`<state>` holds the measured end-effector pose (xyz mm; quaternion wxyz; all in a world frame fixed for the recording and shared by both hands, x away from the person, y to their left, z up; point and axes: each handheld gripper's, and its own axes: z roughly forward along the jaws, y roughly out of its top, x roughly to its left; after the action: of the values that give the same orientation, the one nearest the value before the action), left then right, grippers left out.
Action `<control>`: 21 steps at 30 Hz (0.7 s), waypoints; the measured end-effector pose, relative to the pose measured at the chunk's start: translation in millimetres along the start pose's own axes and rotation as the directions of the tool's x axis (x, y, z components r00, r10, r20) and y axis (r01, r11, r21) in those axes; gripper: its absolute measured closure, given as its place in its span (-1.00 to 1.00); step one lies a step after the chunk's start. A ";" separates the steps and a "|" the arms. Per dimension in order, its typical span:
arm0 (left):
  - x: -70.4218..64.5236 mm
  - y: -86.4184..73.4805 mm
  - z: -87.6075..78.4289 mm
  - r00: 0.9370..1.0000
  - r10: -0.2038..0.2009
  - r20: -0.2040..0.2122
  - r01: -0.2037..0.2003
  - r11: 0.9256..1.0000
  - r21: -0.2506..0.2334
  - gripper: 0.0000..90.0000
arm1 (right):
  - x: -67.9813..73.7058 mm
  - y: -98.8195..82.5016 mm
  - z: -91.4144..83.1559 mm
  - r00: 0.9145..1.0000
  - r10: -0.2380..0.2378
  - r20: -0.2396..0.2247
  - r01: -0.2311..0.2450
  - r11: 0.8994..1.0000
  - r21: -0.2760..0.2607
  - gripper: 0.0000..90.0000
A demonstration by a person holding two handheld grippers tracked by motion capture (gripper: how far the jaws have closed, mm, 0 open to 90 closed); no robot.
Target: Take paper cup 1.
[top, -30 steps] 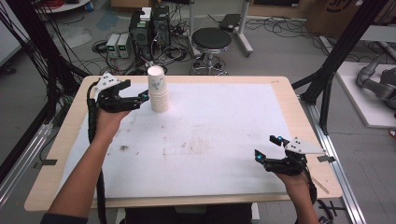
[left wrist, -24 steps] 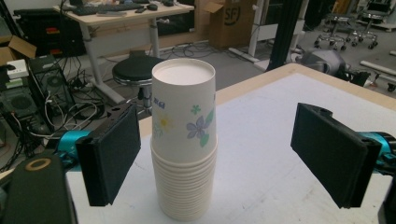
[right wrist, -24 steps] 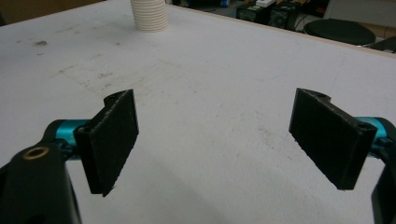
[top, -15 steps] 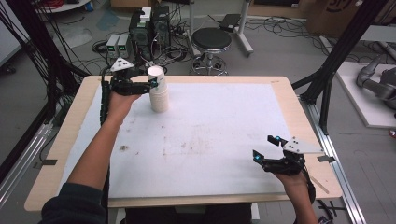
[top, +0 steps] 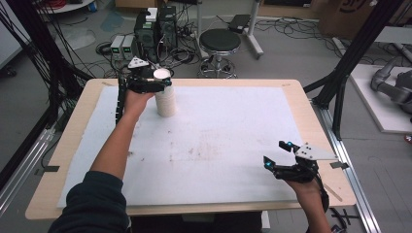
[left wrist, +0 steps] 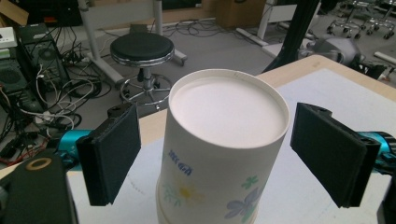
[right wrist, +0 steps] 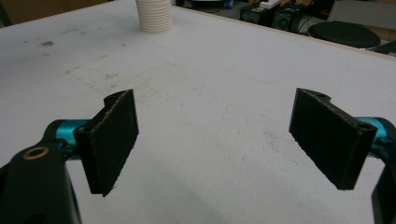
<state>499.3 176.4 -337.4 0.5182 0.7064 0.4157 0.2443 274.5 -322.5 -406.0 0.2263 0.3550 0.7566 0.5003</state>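
White sheeting covers the wooden table (top: 73, 160), and a black stool (top: 220, 41) stands on the floor beyond it. At the far left, a stack of paper cups (top: 164, 94) stands upside down. The left gripper (top: 158, 83) sits around its top, jaws apart and clear of both sides. The right gripper (top: 279, 155) hovers near the front right corner, jaws wide apart, holding nothing.

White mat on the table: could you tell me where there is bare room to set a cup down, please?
The white mat is bare between the stack of paper cups and the right tongs, and along its far right edge. It is crowded only at the far left, where the open left tongs flank the stack.
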 end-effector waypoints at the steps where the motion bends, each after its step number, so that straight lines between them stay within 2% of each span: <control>1: 0.1 -0.7 1.6 1.000 0.003 0.003 -0.003 1.000 0.003 -0.60 | 0.2 -0.1 -0.1 1.000 0.004 -0.001 -0.004 1.000 0.003 -0.64; 9: 0.7 -3.7 7.6 0.999 0.028 0.022 -0.027 1.000 -0.012 -0.30 | -0.9 -1.1 -0.1 1.000 0.007 0.002 -0.007 1.000 0.005 -0.64; 16: 0.4 -1.8 5.5 0.999 0.033 0.021 -0.032 0.999 -0.026 -0.26 | -0.4 -1.3 0.6 1.000 0.010 0.001 -0.010 1.000 0.009 -0.64; 21: 0.2 5.1 0.3 0.999 0.034 0.028 -0.032 0.999 -0.043 -0.26 | -0.1 -1.3 1.1 1.000 0.008 0.000 -0.008 1.000 0.010 -0.64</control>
<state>501.4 175.8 -332.7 0.5347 0.7055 0.3914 0.2514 274.8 -322.2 -407.6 0.2224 0.3591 0.7577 0.4974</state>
